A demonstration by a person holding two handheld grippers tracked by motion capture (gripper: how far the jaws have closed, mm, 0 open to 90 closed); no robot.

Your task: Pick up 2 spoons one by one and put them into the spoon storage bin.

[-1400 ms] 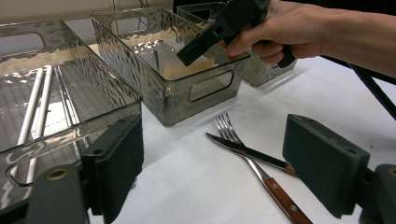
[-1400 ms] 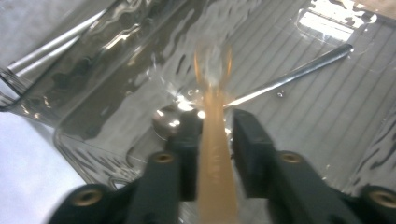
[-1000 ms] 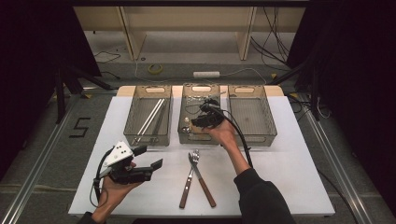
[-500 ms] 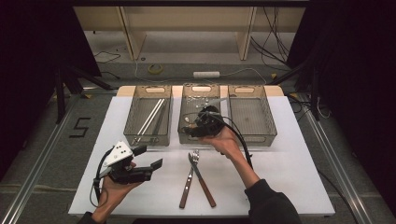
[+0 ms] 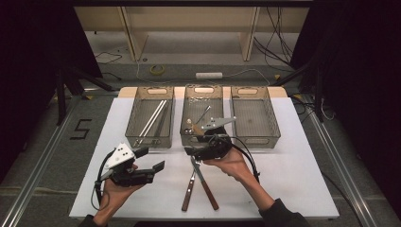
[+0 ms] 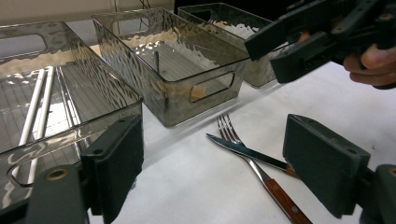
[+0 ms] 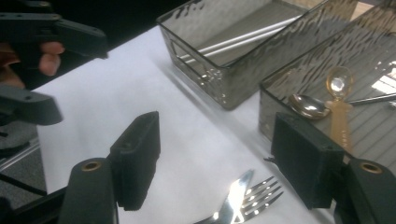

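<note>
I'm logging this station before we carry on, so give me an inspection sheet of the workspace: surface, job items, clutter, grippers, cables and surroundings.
Surface: white table, three clear bins in a row at its far side.
Job's things: fork and knife with brown handles lie crossed on the table in front of the middle bin, which holds spoons. Left bin holds pale rods. Right bin looks empty.
Clutter: nothing seen.
Grippers: left gripper open, nothing between the jaws. Right gripper, just opening, open above the fork and knife, holding nothing.
Cables: one trails from each gripper; more on the floor beyond.
Surroundings: dark curtains, a wooden frame behind.
</note>
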